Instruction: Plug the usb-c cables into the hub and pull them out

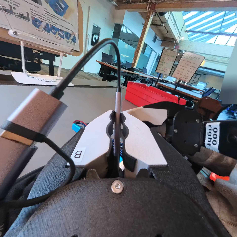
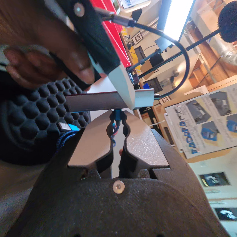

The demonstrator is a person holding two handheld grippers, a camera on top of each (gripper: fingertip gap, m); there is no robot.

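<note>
My left gripper (image 1: pixel 117 113) is shut on the grey hub (image 1: pixel 118 101), which I see edge-on between the white fingers. In the right wrist view the hub (image 2: pixel 92 101) is a long bar pinched by a white left finger (image 2: pixel 123 82). The hub's black cable (image 1: pixel 89 55) loops from its free end to a grey plug housing (image 1: pixel 34 109) close to the camera. My right gripper (image 2: pixel 118 115) is shut on a blue usb-c plug (image 2: pixel 117 114), whose tip meets the hub's lower edge; I cannot tell whether it is seated. Its blue-red cable (image 2: pixel 115 130) runs back between the fingers.
A second blue plug (image 2: pixel 71 127) on a braided cable lies at the left. A person's hand (image 2: pixel 44 57) holds the left gripper over a black honeycomb pad (image 2: pixel 32 115). A red bin (image 1: pixel 147 94) and an instruction sheet on a stand (image 1: pixel 38 25) sit on the grey table (image 1: pixel 83 97).
</note>
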